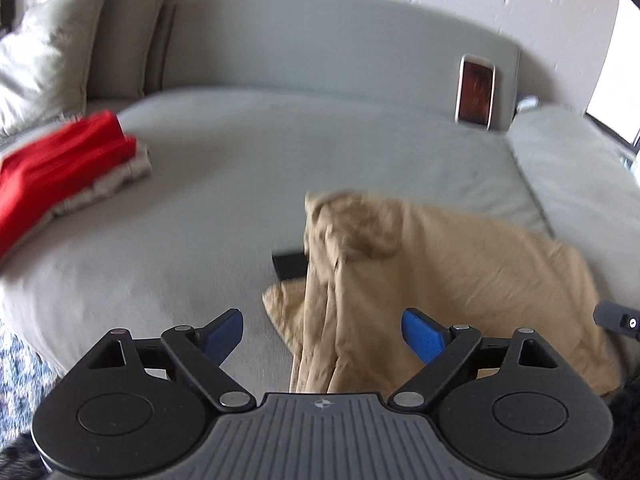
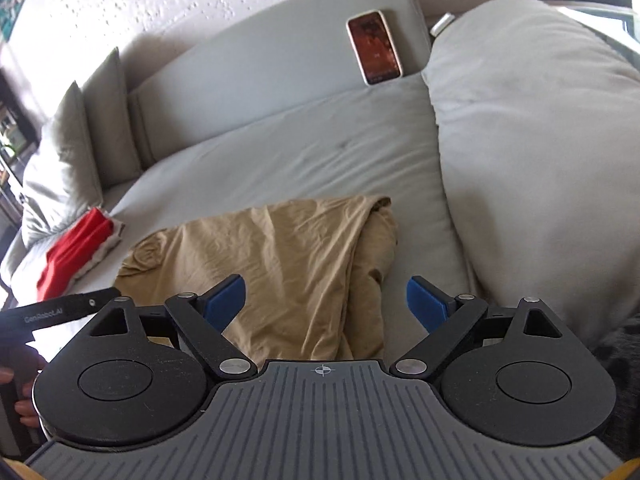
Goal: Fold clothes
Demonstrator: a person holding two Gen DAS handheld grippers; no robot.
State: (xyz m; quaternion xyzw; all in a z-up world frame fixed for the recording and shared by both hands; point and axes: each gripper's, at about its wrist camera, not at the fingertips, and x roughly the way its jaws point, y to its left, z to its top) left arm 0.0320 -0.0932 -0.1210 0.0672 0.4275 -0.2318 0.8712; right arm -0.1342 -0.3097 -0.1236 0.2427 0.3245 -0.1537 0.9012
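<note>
A tan garment point(image 1: 440, 272) lies crumpled on the grey sofa seat point(image 1: 224, 184); it also shows in the right wrist view point(image 2: 280, 260). My left gripper point(image 1: 322, 334) is open and empty, just above the garment's near left edge. My right gripper point(image 2: 326, 302) is open and empty, above the garment's near right part. A small black object point(image 1: 289, 265) pokes out from under the garment's left side. A folded red garment point(image 1: 60, 168) lies on a folded beige one point(image 1: 116, 182) at the seat's left; the red one shows too in the right wrist view point(image 2: 76, 248).
A phone point(image 1: 475, 92) leans against the sofa backrest, also in the right wrist view point(image 2: 374, 46). Pale cushions point(image 1: 44, 48) stand at the left. A large grey cushion point(image 2: 540, 140) fills the right. A patterned rug point(image 1: 20, 376) lies below the seat's front edge.
</note>
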